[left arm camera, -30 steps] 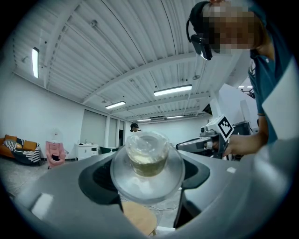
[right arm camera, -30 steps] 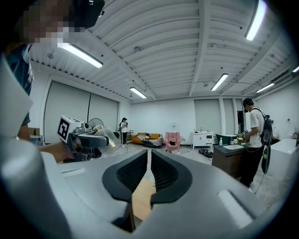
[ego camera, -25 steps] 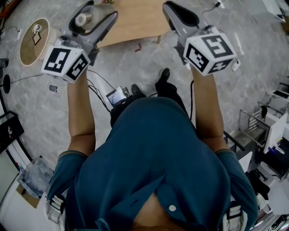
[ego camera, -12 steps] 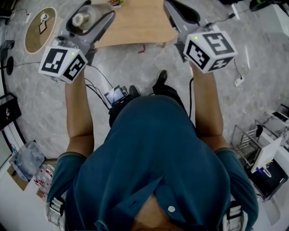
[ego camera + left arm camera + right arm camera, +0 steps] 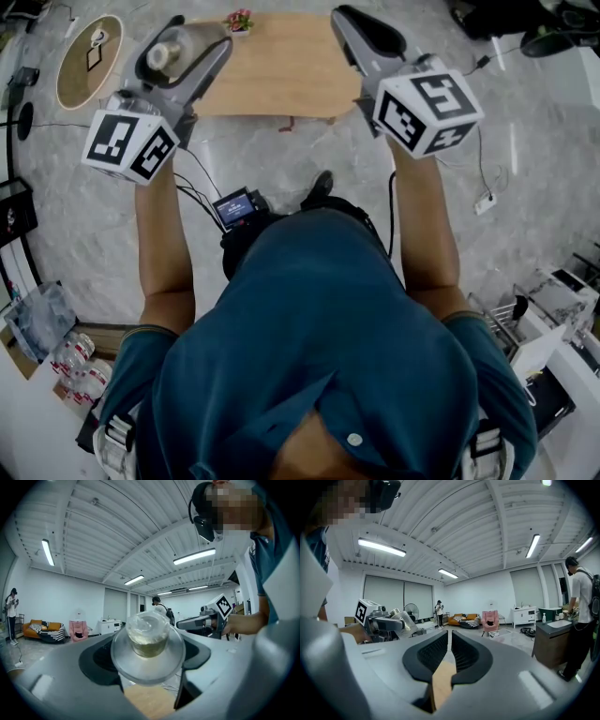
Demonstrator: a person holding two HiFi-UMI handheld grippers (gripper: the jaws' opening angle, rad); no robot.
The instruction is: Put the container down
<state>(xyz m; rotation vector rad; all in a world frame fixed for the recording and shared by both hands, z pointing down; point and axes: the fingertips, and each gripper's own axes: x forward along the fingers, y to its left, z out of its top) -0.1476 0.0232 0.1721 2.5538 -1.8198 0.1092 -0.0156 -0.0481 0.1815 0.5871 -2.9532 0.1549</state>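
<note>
Container (image 5: 147,637) clamped in left tool (image 5: 190,45) (clear, perhaps lidded), over table (image 5: 281,70), right tool (image 5: 449,654) pressed together, empty.

Clear container (image 5: 147,639), yellowish contents; tan table (image 5: 281,66); grey marbled floor (image 5: 525,187); teal shirt (image 5: 319,347).

The container (image 5: 147,637) sits between the jaws of the left gripper (image 5: 199,36), over the left end of the table (image 5: 281,70), while the right gripper (image 5: 449,641) hangs over the table's right end. A potted plant (image 5: 239,21) stands on the table's far edge near its left end. A round stand (image 5: 84,61) lies well left of the table.
</note>
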